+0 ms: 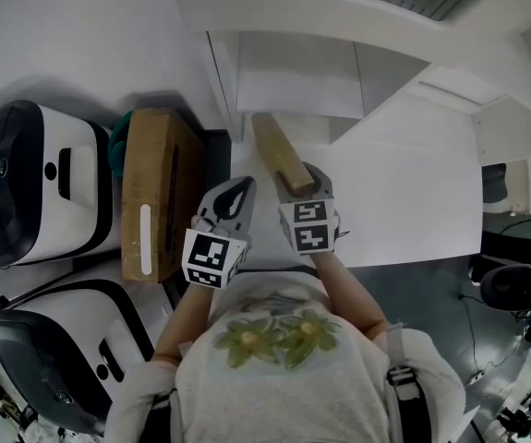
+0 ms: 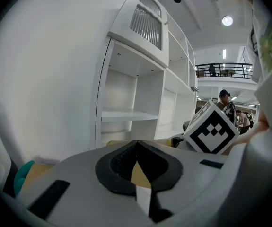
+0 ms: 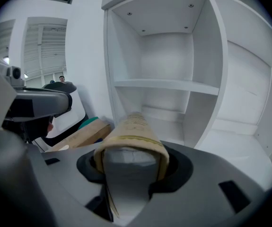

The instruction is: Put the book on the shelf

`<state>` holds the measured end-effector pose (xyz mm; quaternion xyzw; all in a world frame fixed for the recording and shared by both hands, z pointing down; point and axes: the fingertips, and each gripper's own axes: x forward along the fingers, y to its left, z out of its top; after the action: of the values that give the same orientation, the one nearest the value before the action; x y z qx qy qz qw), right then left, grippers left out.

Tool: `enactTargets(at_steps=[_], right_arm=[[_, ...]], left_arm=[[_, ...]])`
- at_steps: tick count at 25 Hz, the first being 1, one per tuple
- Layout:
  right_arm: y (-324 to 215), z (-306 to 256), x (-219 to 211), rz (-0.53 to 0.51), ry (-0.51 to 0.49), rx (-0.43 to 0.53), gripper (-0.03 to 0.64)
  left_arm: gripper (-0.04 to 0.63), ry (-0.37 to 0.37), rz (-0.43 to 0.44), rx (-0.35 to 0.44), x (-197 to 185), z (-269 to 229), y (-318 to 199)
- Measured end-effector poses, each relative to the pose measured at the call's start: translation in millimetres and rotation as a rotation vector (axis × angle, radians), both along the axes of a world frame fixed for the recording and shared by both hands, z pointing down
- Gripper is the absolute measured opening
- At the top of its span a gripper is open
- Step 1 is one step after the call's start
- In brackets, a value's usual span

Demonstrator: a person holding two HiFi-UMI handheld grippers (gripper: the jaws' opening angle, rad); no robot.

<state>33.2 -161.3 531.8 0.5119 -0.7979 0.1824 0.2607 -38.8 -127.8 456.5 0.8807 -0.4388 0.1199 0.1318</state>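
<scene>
A tan book [image 1: 281,156] sticks out forward from my right gripper [image 1: 298,185], which is shut on its near end. In the right gripper view the book [image 3: 131,141] stands spine-up between the jaws and points at the white shelf unit [image 3: 166,85], whose open compartments are empty. The book's far end reaches toward the shelf [image 1: 293,86] in the head view. My left gripper [image 1: 232,199] hovers just left of the right one, jaws shut with nothing between them; its own view shows its tips [image 2: 136,144] meeting.
A brown cardboard box [image 1: 157,192] lies on the floor at the left, beside two white-and-black machines [image 1: 34,183]. A white wall [image 1: 80,35] runs left of the shelf. A white board [image 1: 413,192] lies at the right, with dark gear [image 1: 514,284] beyond it.
</scene>
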Motion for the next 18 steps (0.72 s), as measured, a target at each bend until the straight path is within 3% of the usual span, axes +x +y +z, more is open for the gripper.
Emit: enactTargets(at_steps=[18], right_arm=[[-16.8,-18.7,-4.1,0.029,-0.036,0.111,0.229]], left_arm=[[0.028,0.004,-0.002,-0.001,-1.8,2.5,-7.0]])
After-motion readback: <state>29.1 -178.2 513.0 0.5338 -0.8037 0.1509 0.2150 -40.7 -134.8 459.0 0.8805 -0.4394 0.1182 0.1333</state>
